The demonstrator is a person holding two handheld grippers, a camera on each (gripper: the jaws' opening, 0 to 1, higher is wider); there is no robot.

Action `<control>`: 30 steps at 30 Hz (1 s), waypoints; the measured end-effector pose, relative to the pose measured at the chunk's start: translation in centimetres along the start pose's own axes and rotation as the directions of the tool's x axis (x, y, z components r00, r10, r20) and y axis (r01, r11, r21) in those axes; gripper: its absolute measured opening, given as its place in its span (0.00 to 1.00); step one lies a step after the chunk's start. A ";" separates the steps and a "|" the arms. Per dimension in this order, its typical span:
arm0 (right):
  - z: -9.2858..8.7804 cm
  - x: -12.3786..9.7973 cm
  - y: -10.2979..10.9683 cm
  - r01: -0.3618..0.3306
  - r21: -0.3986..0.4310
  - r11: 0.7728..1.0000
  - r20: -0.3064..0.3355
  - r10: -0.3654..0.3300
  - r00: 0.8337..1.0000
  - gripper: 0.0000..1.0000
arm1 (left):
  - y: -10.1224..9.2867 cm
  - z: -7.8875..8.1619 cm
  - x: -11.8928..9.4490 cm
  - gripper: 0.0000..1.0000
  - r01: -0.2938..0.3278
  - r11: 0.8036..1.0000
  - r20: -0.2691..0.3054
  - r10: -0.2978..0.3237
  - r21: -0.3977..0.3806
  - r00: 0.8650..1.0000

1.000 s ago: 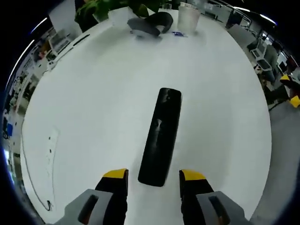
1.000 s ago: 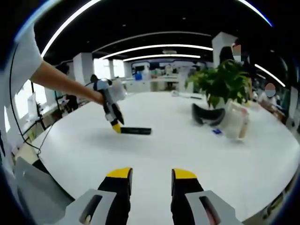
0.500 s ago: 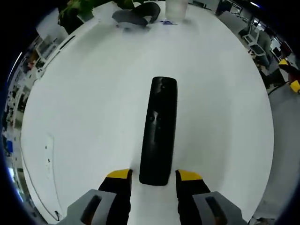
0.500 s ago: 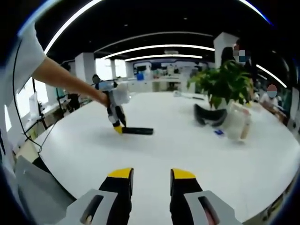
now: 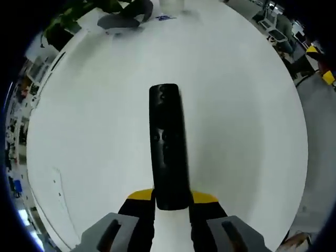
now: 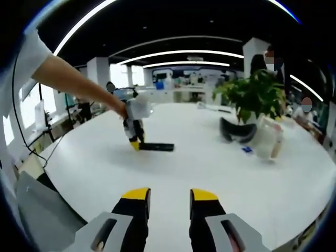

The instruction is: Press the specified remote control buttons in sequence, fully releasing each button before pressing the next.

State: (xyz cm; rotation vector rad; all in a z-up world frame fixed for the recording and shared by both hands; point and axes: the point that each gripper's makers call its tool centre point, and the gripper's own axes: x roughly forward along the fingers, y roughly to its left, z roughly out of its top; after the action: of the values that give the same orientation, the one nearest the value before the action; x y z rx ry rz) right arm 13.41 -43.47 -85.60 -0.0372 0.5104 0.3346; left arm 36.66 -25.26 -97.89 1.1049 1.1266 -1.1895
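A long black remote control (image 5: 168, 147) lies on the white table (image 5: 247, 115), its buttons facing up. My left gripper (image 5: 171, 198) has its yellow-tipped jaws closed against the near end of the remote, one on each side. In the right gripper view the same remote (image 6: 156, 147) lies mid-table with the left gripper (image 6: 135, 144) at its end, held by a person's outstretched arm (image 6: 73, 84). My right gripper (image 6: 169, 195) hangs open above the near table edge with nothing between its jaws.
A dark headset (image 6: 237, 132) and a translucent container (image 6: 271, 142) sit at the far right of the table, with a potted plant (image 6: 257, 94) behind them. People stand at the right. Office desks ring the table.
The left gripper has moved forward and its jaws have narrowed onto the near end of the remote. The right gripper stays still and open.
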 end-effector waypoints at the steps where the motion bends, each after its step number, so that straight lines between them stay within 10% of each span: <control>1: 0.0 0.0 0.0 -0.001 0.000 1.000 0.000 0.001 1.000 0.26 | 0.0 0.0 0.0 0.23 -0.003 1.000 -0.003 0.002 -0.007 1.000; 30: -0.2 -0.4 -0.5 0.037 -0.014 0.999 -0.008 -0.038 0.999 0.07 | -7.7 -1.2 -0.2 0.23 -0.029 0.998 -0.166 0.037 0.055 0.985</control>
State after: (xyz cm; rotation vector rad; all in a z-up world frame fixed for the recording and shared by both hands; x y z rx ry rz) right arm 13.13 -44.08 -85.65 -0.0619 0.5146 0.3015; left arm 28.92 -24.49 -98.04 1.2777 1.2055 -1.1217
